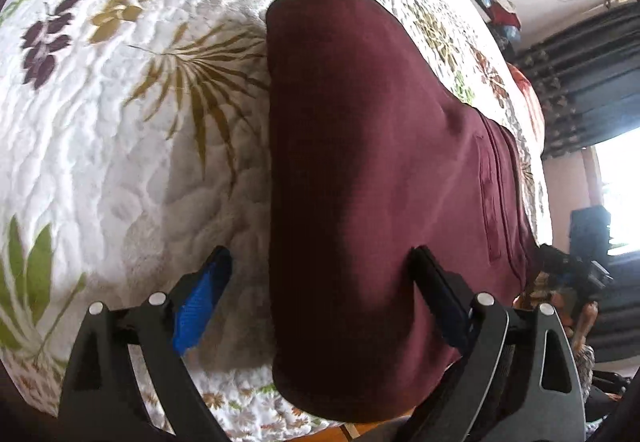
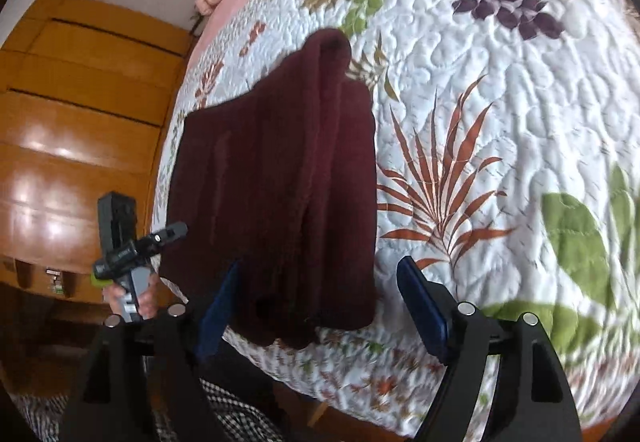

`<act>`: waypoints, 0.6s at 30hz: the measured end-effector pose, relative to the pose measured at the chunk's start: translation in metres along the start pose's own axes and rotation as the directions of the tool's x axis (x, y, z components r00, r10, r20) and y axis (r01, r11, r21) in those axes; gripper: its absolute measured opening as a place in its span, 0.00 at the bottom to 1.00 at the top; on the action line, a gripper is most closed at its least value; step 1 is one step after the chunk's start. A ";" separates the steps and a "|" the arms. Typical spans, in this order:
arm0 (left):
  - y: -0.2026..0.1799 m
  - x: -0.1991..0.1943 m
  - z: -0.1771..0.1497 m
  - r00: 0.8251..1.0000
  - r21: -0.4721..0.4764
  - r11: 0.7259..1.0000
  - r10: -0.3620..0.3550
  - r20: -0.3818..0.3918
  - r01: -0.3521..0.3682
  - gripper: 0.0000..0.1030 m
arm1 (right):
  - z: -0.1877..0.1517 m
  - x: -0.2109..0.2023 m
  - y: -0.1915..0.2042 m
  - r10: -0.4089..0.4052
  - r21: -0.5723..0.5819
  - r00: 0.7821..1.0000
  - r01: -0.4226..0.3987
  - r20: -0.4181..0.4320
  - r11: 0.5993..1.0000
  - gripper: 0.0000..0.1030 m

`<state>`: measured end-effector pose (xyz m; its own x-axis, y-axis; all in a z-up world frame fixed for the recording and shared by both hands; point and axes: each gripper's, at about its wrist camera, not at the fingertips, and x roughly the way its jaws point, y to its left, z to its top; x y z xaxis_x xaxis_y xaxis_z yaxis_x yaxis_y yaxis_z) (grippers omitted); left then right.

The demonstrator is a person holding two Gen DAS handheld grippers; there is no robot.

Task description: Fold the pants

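Your maroon pants point(image 1: 360, 161) lie on the floral quilt point(image 1: 120, 161), close to the near edge of the bed, already doubled into a long stack that runs from near to far. In the right wrist view the same stack point(image 2: 280, 181) shows several layered edges along its length and a rounded bulge at the far end.

Your left gripper point(image 1: 320, 282) stands spread wide with nothing between its fingers: the blue-padded one sits over bare quilt to the left, the other over the cloth. Your right gripper point(image 2: 320, 294) is likewise spread apart and empty, straddling the near end of the stack. From here I cannot tell whether either one touches the fabric.

Expect this cloth to behave like thick knit or fleece: soft, limp, fairly light, and not slippery against a quilted cover. It will sag between 2 grip points and drag the lower layers askew if you pinch only the top one. There is nothing fragile about it, so a firm squeeze is fine.

For a further fold, I would take hold at the 2 near corners, 1 per gripper, biting deep enough to catch every layer, then carry the near end over toward the far end. Keep both corners level so that the edges land square.
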<state>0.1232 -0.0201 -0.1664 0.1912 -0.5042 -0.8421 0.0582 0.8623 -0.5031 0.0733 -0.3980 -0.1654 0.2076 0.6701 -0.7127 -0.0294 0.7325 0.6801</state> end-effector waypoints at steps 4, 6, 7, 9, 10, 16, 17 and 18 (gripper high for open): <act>-0.003 0.013 0.003 0.999 0.027 0.999 -0.041 -0.019 0.042 0.89 | 0.005 0.014 -0.005 0.069 -0.010 0.997 -0.069 -0.038 0.998 0.77; -0.009 0.021 0.008 0.997 0.049 0.996 -0.074 -0.034 0.075 0.89 | 0.010 0.022 -0.009 0.115 0.007 0.992 -0.115 -0.049 0.993 0.77; -0.013 0.024 0.009 0.996 0.054 0.995 -0.079 -0.038 0.081 0.89 | 0.010 0.024 -0.010 0.132 0.013 0.990 -0.131 -0.052 0.991 0.75; -0.021 0.033 0.010 0.997 0.078 0.995 -0.061 -0.054 0.065 0.89 | 0.012 0.030 -0.009 0.143 0.019 0.988 -0.142 -0.050 0.990 0.70; -0.025 0.035 0.008 0.997 0.098 0.994 -0.047 -0.056 0.052 0.89 | 0.012 0.032 -0.007 0.134 0.012 0.990 -0.133 -0.045 0.991 0.63; -0.022 0.024 0.011 0.998 0.037 0.998 -0.054 -0.032 0.056 0.50 | 0.005 0.011 0.011 0.155 -0.028 0.987 -0.154 0.043 0.988 0.38; -0.018 0.020 0.011 0.997 0.016 0.997 -0.077 -0.025 0.078 0.41 | 0.005 0.008 0.020 0.134 -0.054 0.990 -0.132 0.050 0.990 0.38; -0.017 0.018 0.012 0.995 -0.004 0.995 -0.099 -0.016 0.099 0.38 | 0.006 0.004 0.027 0.128 -0.071 0.990 -0.124 0.059 0.990 0.37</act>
<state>0.1377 -0.0432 -0.1709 0.1689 -0.5877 -0.7913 0.0731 0.8081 -0.5845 0.0795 -0.3760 -0.1487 0.2591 0.7503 -0.6082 -0.1240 0.6503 0.7495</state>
